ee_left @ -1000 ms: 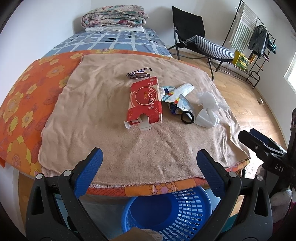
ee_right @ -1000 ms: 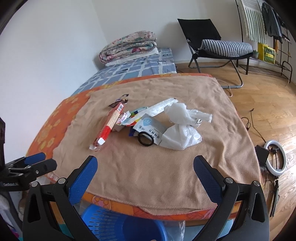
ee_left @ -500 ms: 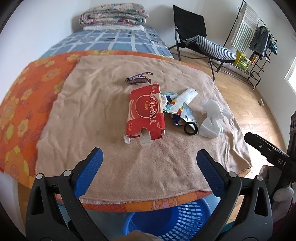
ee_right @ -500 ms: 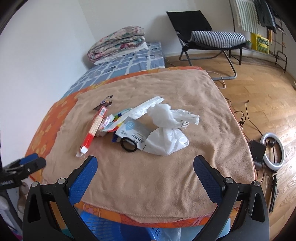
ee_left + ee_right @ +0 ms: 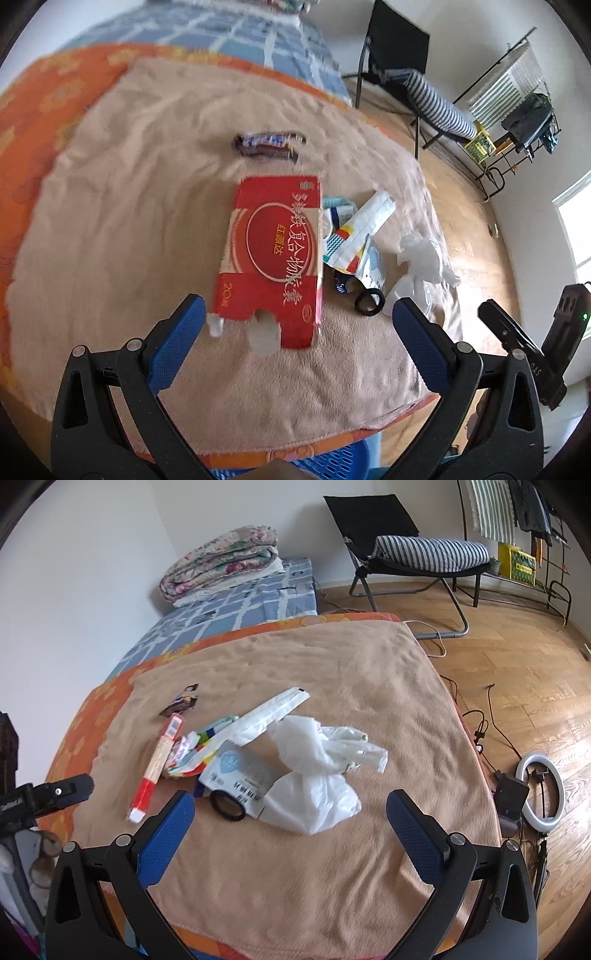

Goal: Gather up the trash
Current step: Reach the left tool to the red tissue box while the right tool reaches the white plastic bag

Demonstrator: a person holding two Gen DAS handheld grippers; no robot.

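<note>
Trash lies on a tan blanket [image 5: 129, 229] over a table. A flattened red carton [image 5: 273, 254] lies just beyond my open left gripper [image 5: 299, 328]; it shows edge-on in the right wrist view [image 5: 155, 768]. A dark candy wrapper [image 5: 269, 144] lies behind it. Colourful wrappers [image 5: 354, 236], a black ring [image 5: 369, 302] and a crumpled white plastic bag [image 5: 421, 266] lie to its right. My open right gripper [image 5: 290, 827] hovers before the white bag [image 5: 314, 775], the ring [image 5: 229, 805] and a white label packet [image 5: 240, 775].
A blue plastic basket [image 5: 332, 461] sits below the table's near edge. Beyond are a bed with folded quilts [image 5: 221, 561], a black chair with a striped cushion [image 5: 424, 550], a drying rack [image 5: 517, 96], and cables and a ring light [image 5: 543, 797] on the wooden floor.
Both grippers have moved forward over the table toward the trash. The left one has closed in on the red carton; the basket has dropped almost out of view. Both stay open.
</note>
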